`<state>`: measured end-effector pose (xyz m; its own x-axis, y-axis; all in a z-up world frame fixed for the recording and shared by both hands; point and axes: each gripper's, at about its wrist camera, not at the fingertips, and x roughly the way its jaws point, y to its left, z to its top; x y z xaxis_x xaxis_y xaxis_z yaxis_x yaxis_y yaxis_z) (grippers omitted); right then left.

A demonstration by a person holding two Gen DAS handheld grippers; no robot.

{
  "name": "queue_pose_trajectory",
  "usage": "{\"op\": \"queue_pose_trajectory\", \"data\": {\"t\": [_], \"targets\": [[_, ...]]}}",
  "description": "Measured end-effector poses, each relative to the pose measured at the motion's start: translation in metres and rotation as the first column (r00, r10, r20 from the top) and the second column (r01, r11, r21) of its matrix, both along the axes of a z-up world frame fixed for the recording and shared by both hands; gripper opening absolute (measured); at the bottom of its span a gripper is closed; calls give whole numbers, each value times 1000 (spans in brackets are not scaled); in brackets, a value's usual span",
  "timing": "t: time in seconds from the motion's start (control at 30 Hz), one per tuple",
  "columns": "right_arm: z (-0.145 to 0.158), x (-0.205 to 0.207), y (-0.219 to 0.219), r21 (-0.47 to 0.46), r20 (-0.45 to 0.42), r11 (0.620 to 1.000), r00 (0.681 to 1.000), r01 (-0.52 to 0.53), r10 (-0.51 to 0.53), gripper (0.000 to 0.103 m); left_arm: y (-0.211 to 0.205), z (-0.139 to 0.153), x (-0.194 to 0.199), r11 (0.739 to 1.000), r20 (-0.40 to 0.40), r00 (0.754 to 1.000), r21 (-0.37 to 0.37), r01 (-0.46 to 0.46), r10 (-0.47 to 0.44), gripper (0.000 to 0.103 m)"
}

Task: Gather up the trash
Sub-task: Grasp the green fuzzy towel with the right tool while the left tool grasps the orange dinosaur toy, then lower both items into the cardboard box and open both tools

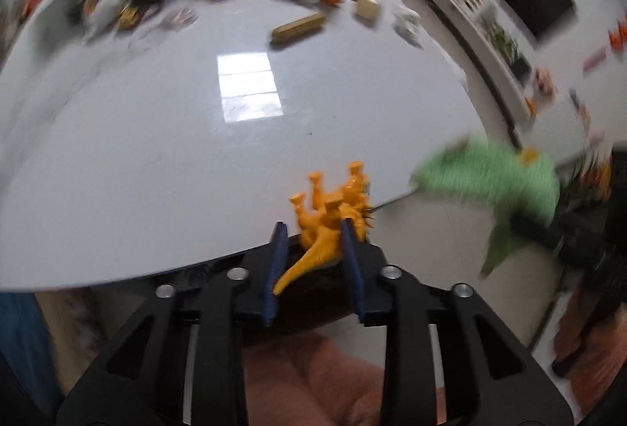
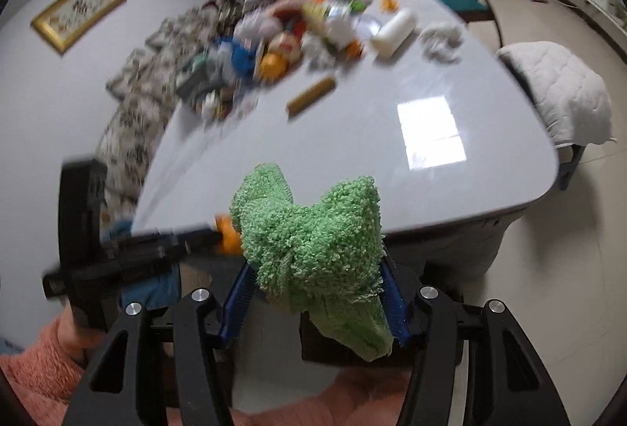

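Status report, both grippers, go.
Left gripper shut on orange toy dinosaur at table edge. Right gripper shut on green fuzzy cloth. Trash pile at far end; nothing in the way.

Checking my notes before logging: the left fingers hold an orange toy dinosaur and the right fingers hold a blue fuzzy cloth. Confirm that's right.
One detail is wrong: the cloth between the right fingers is green, not blue, as the right wrist view shows. The rest stands: the left fingers hold an orange toy dinosaur.
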<state>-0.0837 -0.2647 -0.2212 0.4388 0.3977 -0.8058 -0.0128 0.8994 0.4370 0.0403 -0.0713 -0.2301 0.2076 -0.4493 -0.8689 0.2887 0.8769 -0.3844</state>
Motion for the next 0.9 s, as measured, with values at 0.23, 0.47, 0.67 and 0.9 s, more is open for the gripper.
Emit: {"op": "queue_pose_trajectory", "data": {"t": [0.23,0.47,0.67,0.9], "targets": [[-8,9,6,-23,-4,999,1000,29,-29,56,-14,-35,15,997,-15,999,63,-44,45,38],[6,-8,-24,6,33,991,991,130,-130,56,-39,-10,27,996,96,995,86,30,-38,90],[3,-23,-38,33,28,980,980,196,-197,57,-78,-36,79,966,33,993,239,100,-111,78],[3,-32,-46,63,30,973,974,223,-225,57,-62,-32,73,971,22,992,207,117,-124,49]]}}
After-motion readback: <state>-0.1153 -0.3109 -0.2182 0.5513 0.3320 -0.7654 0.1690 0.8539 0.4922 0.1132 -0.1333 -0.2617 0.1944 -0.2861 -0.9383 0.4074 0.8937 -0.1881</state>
